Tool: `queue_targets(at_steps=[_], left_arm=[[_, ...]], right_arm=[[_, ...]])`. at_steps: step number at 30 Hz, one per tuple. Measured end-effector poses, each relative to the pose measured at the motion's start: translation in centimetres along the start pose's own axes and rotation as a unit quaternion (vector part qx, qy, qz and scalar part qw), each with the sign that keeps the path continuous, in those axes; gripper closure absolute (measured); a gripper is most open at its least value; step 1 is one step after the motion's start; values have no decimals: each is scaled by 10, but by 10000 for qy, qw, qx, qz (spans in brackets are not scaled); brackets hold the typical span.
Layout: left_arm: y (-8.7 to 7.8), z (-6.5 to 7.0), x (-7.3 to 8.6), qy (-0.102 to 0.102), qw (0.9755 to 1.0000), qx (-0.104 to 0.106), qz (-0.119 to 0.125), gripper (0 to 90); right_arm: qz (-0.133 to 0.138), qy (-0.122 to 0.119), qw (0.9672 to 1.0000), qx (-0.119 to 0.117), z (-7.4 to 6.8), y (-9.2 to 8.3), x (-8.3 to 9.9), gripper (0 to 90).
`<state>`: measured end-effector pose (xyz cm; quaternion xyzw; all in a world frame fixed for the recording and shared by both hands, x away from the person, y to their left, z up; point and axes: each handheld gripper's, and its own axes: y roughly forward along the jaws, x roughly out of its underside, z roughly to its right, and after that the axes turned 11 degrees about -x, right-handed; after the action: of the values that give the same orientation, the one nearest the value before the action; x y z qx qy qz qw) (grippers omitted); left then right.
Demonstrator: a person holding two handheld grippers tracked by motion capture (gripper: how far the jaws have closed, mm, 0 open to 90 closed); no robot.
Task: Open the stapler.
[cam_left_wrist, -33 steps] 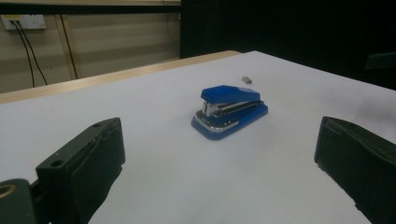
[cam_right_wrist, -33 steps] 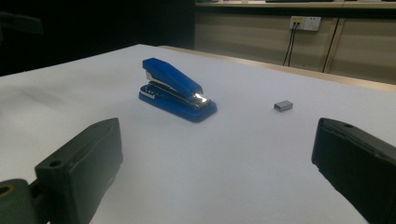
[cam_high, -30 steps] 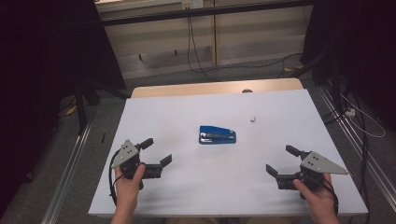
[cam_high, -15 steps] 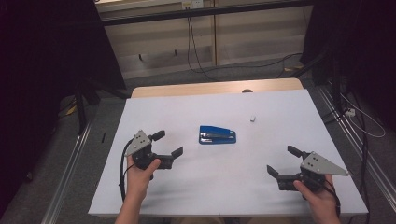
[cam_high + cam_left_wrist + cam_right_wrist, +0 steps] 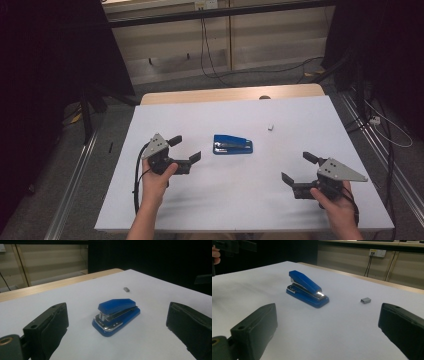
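Resting on the white table at the left of the high view, the left gripper sits in the person's left hand with its jaws spread wide and nothing between them — they point to the right, toward the stapler, near it but not touching. A black cable loops down from that gripper beside the forearm. In the left gripper view the stapler lies flat on the table between and beyond the two black jaws, its metal front end turned toward the camera. The stapler is blue, closed, and lies near the middle of the table, long side running left to right. Beyond it to the right, well apart, lies a small grey staple block; the right gripper view shows the block just right of the stapler. At the right, near the table's front edge, the right gripper is held in the right hand — its jaws also stand wide apart and empty, aimed up and left, well apart from the stapler.
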<state>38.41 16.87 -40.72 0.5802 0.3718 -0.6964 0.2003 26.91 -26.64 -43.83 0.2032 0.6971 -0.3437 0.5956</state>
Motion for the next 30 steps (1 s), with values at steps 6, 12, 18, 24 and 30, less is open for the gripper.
queue_targets(at_steps=[6, 12, 18, 24, 30], left_arm=[[16, 0, -7, 2, 10000, 75, -7, 48], [37, 1, -12, -4, 9999, 134, -32, 52], [54, -2, -15, -4, 9998, 159, -80, 57], [59, -9, -16, 97, 9998, 52, -180, 55], [68, -8, -19, 95, 9997, 163, -177, 55]], right_arm=[[31, -48, 10000, 31, -1, -3, -2, 17], [-30, -19, 10000, 47, 0, -3, -1, 18], [-12, 7, 10000, 61, 2, -4, -1, 18], [-65, -25, 10000, 52, 2, 2, -3, 18], [-65, -55, 9999, 72, 2, 11, -9, 18]])
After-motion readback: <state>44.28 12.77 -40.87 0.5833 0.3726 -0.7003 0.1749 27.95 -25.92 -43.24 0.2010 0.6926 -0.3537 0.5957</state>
